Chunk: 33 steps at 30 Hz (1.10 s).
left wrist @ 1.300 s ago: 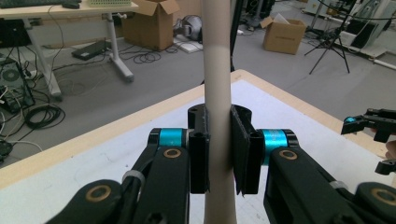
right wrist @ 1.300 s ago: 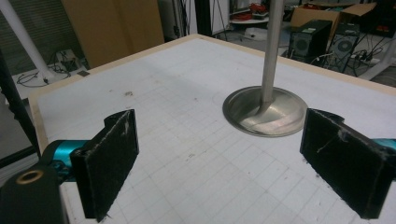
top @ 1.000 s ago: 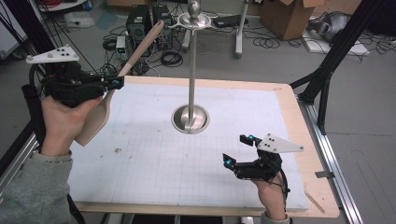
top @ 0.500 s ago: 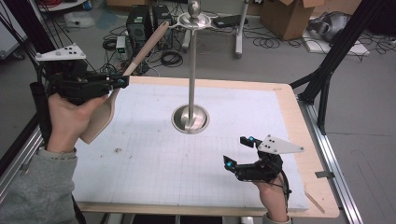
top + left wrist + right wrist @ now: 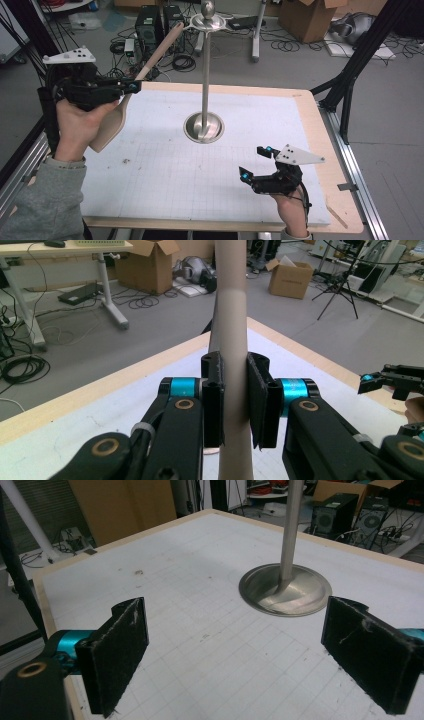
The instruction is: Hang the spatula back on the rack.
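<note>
We wear a grey knit sleeve (image 5: 42,200) on our left arm. Both handheld tools, the left gripper (image 5: 234,400) and the right gripper (image 5: 256,162), are black, with cyan-ringed joints, brass-coloured pivot screws, scuffed black rubber pads (image 5: 120,652), grey three-cornered top plates (image 5: 70,55) and black trailing cables.

This is a robotics lab or workshop: a gridded white counter (image 5: 165,185) on an aluminium frame stands on a grey concrete floor (image 5: 390,115) strewn with cables (image 5: 182,62), computer towers (image 5: 150,25), cardboard boxes (image 5: 310,17), black tripod legs (image 5: 350,75) and desks.
</note>
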Tool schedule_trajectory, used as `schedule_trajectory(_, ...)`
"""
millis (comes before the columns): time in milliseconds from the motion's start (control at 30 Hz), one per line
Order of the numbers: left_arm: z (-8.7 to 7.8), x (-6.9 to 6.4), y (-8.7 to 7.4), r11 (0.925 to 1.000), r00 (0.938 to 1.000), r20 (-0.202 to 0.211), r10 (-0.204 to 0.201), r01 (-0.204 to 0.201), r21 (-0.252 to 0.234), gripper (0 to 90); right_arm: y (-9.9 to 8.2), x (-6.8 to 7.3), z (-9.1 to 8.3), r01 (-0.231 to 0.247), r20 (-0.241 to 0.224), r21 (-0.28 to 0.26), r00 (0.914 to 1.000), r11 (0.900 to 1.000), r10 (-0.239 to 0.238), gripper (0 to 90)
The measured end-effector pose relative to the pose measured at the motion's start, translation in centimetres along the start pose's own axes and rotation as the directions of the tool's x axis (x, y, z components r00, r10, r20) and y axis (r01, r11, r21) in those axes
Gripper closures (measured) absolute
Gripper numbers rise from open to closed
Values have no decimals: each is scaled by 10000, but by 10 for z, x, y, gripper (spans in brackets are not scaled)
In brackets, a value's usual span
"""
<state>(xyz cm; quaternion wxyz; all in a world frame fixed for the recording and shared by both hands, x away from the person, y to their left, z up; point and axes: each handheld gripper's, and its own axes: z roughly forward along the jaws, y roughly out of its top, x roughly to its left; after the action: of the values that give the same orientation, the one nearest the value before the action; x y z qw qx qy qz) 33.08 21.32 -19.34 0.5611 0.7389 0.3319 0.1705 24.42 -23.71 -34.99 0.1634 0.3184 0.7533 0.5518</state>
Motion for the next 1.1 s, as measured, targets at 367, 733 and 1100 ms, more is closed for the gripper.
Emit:
schedule_trajectory(367, 5, 2, -1, 10000, 10000, -36, -27, 27, 70, 783, 0, 0, 0, -7, -14, -11, 10000, 10000, 7, 107)
schedule_trajectory(733, 12, 5, -4, 9998, 9999, 75, -91, 89, 184, 783, 0, -1, -2, -50, 6, -29, 10000, 10000, 50, 107)
schedule_trajectory(1100, 23, 8, -12, 9993, 9992, 327, -222, 212, 307, 783, -1, -2, -2, -59, 17, -39, 10000, 10000, 60, 107)
